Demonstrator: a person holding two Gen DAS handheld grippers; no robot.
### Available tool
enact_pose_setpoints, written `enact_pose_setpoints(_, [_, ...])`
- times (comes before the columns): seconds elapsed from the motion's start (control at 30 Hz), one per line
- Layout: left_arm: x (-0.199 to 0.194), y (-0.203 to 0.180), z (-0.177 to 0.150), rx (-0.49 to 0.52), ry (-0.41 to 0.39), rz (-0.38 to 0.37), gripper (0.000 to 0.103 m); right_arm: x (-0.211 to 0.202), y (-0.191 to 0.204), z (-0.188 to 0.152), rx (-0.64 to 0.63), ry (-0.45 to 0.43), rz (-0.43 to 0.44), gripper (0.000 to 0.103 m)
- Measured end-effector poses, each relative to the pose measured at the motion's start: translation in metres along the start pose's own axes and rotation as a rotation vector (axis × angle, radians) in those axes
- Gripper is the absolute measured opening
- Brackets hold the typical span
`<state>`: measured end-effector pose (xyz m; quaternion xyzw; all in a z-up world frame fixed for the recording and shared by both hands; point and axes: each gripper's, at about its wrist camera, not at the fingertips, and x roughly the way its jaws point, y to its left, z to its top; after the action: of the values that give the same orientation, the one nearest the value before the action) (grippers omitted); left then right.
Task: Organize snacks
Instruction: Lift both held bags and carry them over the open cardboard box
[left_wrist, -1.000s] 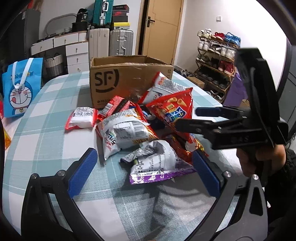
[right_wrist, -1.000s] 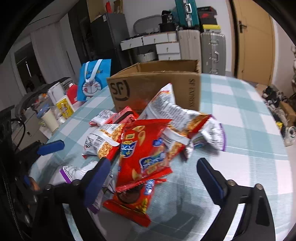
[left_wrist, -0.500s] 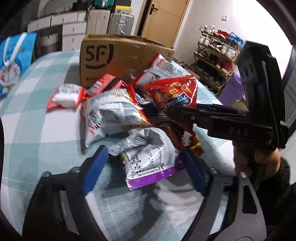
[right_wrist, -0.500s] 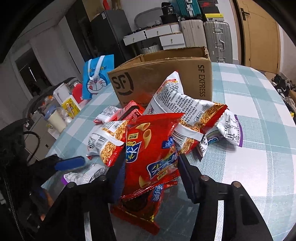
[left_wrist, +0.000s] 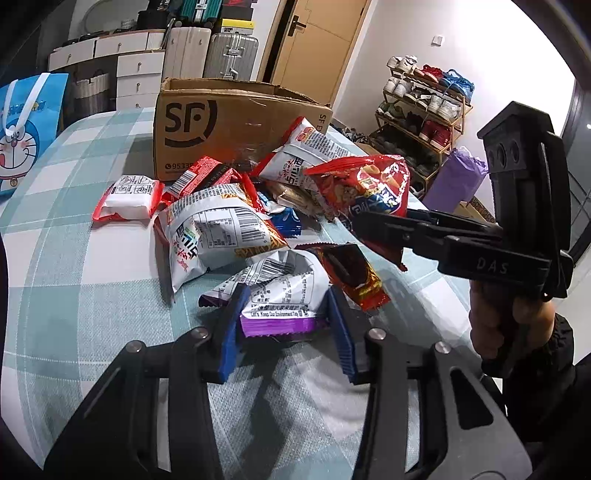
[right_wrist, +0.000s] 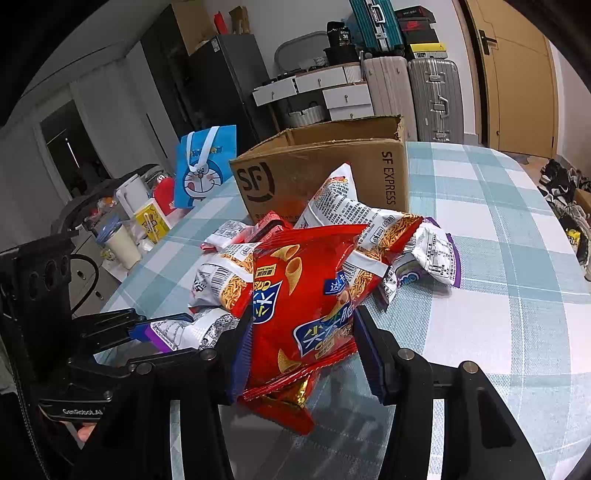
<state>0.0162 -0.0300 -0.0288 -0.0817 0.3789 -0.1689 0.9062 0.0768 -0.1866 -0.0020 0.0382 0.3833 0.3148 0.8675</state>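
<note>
Bulging red chip bag (right_wrist: 299, 314), glossy, crinkled, yellow cone print

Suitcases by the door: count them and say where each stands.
3. A beige suitcase and a silver suitcase stand side by side on the floor; a teal suitcase sits on top of the beige one. Others may be hidden.

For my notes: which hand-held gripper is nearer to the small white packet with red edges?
Left. The left hand-held gripper grips a purple-edged packet nearer that white packet; the right hand-held gripper grips the red bag farther away.
</note>
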Motion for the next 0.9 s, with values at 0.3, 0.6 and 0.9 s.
enact_pose_setpoints(0.3, [-0.041, -0.005, -0.007, 0.018, -0.080, -0.013, 0.037, -0.014, 0.004, -0.001, -0.021, -0.039, 0.016, 0.052])
enact_pose_setpoints(0.6, [-0.072, -0.008, 0.015, 0.019, -0.181, 0.024, 0.037, -0.035, 0.008, 0.008, -0.033, -0.110, 0.030, 0.052])
enact_pose_setpoints(0.9, [-0.091, -0.005, 0.052, 0.028, -0.272, 0.083, 0.037, -0.049, 0.010, 0.028, -0.046, -0.158, 0.029, 0.052])
